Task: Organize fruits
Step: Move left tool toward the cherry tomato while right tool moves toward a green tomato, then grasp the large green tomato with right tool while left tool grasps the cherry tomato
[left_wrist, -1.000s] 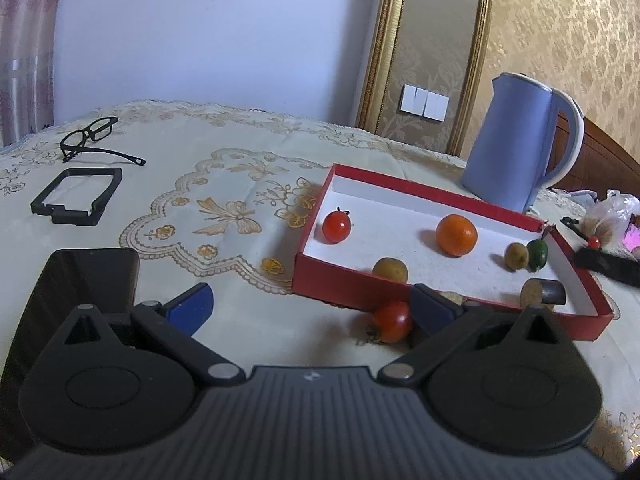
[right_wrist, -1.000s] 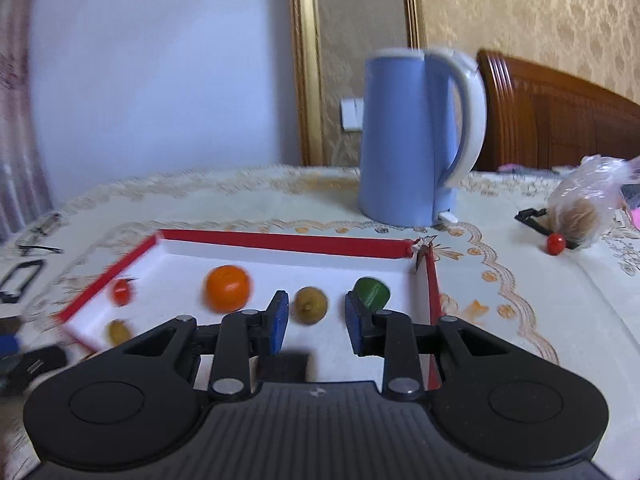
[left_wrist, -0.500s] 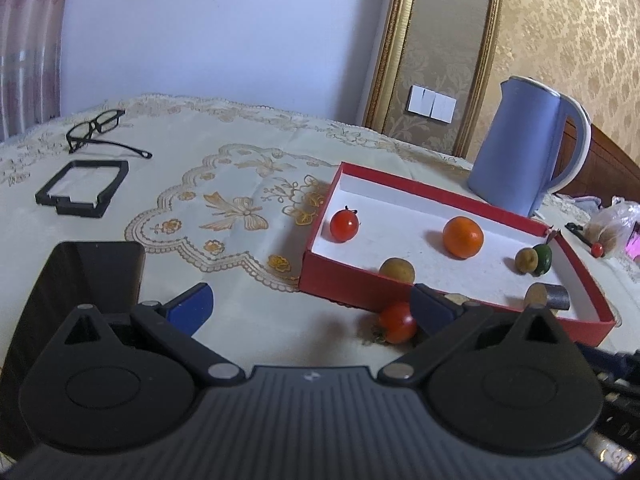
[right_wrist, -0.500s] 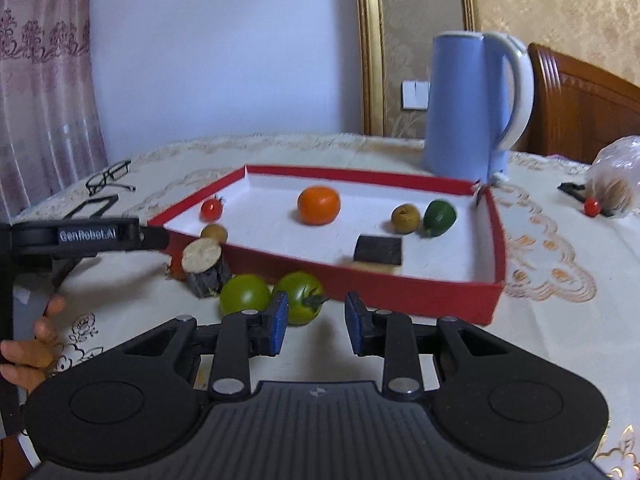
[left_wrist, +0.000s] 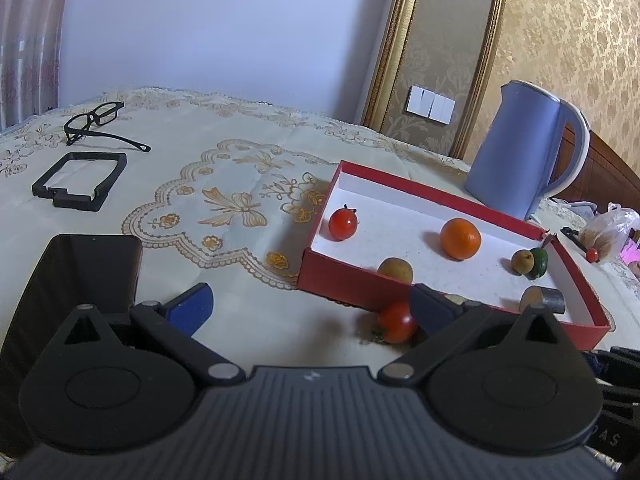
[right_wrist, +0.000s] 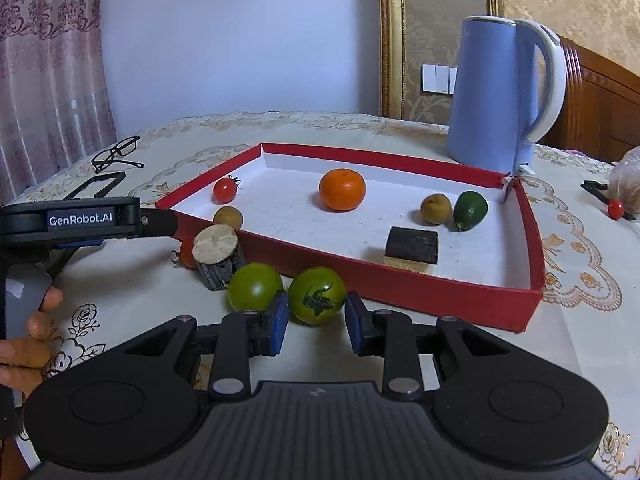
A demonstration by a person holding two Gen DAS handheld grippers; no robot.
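My right gripper (right_wrist: 316, 322) hung low over the table (right_wrist: 120, 280), just short of the red tray's (right_wrist: 400, 284) near wall. Its jaws were drawn in as close as they go, a narrow gap left between the blue pads (right_wrist: 276, 320), clamped on nothing. A green tomato (right_wrist: 316, 294) sat right at the tips, stem toward me; I could not tell whether either pad touched it. A second green tomato (right_wrist: 254, 286) lay just to its left, and beyond that stood a dark-skinned stub (right_wrist: 218, 256) with a pale cut face, tight against the tray's near wall.

My left gripper (left_wrist: 312, 312) had its jaws spread wide and gripped nothing. A red tomato (left_wrist: 394, 322) lay on the cloth outside the tray, just inside the right-side finger and beside the tray's near wall.

Inside the tray were an orange (right_wrist: 342, 190) mid-floor, a cherry tomato (right_wrist: 224, 190) near the left wall, a brown fruit (right_wrist: 228, 216) by the near left corner, another brown fruit (right_wrist: 436, 208) touching a green fruit (right_wrist: 470, 210) toward the right wall, and a dark block (right_wrist: 412, 244) near the front wall.

A blue kettle (right_wrist: 488, 92) stood behind the tray's far right corner. Glasses (left_wrist: 94, 120), a black frame (left_wrist: 80, 180) and a phone (left_wrist: 80, 276) lay toward the table's left edge.
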